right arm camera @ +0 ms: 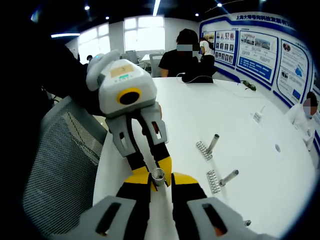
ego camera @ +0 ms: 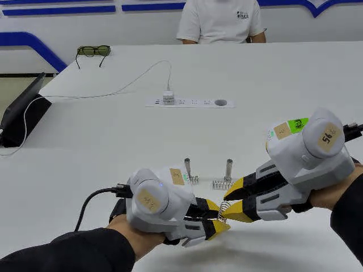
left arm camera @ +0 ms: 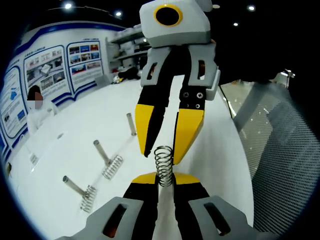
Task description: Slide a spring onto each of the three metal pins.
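A small steel spring (ego camera: pixel 223 211) hangs between the two grippers above the table's near edge. My left gripper (left arm camera: pixel 165 180) is shut on its lower end, and the spring (left arm camera: pixel 163 162) stands up from the yellow tips. My right gripper (right arm camera: pixel 161 181) is open, its jaws set loosely around the spring (right arm camera: pixel 158 176) at the other end. In the left gripper view three metal pins (left arm camera: pixel 131 123) (left arm camera: pixel 101 151) (left arm camera: pixel 72 185) stand on the white table. A loose spring (left arm camera: pixel 113 166) (left arm camera: pixel 89 197) lies at the foot of two of them; the farthest pin is bare. Two pins (ego camera: pixel 188 167) (ego camera: pixel 228 168) rise just beyond the grippers.
A white power strip (ego camera: pixel 189 102) with a plugged-in cable lies mid-table. Sunglasses (ego camera: pixel 93 51) rest at the far left, and a dark tablet (ego camera: pixel 22 107) leans at the left edge. A person in a white shirt (ego camera: pixel 220 20) sits across the table. A mesh chair (right arm camera: pixel 60 165) stands beside me.
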### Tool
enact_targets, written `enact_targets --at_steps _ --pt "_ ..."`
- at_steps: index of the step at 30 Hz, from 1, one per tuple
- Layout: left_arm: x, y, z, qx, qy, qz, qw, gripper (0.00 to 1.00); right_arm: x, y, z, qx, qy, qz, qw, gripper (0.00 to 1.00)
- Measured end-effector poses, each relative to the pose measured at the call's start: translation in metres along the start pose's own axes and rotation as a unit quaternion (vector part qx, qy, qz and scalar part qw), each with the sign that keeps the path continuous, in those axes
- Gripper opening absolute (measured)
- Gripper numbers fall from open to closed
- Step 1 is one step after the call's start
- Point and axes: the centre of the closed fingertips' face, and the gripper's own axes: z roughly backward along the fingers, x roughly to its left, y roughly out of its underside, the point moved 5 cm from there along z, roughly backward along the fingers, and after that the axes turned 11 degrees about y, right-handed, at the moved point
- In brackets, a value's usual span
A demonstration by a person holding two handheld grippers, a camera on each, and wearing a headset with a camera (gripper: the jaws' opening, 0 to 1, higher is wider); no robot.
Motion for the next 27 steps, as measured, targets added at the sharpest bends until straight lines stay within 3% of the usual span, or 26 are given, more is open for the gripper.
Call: enact_targets --at_steps 3,14,18,27 --pt "0.000 -0.004 0.000 -0.018 0.002 0.016 0.9997 0.11 0.002 0.000 -0.001 -0.002 0.002 0.009 1.0000 0.15" --pt "0.001 -0.006 0.004 -0.037 -0.001 0.025 0.9990 0.12 0.001 -0.005 -0.003 -0.014 0.006 0.002 0.9999 0.12" --pt "0.005 -0.008 0.009 -0.043 -0.012 0.040 0.9982 0.25 -0.005 -0.004 0.001 -0.014 0.016 -0.002 0.9998 0.12" --pt "0.008 -0.007 0.023 -0.055 -0.029 0.053 0.9966 0.36 -0.017 -0.002 0.014 -0.015 0.037 -0.010 0.9991 0.12"
